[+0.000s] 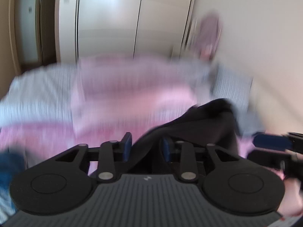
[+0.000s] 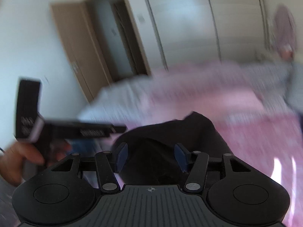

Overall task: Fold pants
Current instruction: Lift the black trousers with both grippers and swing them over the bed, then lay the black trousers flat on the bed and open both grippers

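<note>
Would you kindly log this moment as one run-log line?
left gripper: open, dark pants between pads | right gripper: open over pants | surface: pink bedcover | frames: blurred

Motion blur smears the pink bedspread and the hanging garment beyond it, while the dark pants lie partly hidden behind the right gripper.

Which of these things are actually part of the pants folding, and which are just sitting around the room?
Part of the job:
- black pants
- left gripper
- right gripper
- pink bed cover they lie on

Just there:
- striped grey bedding
- wardrobe doors
- doorway
</note>
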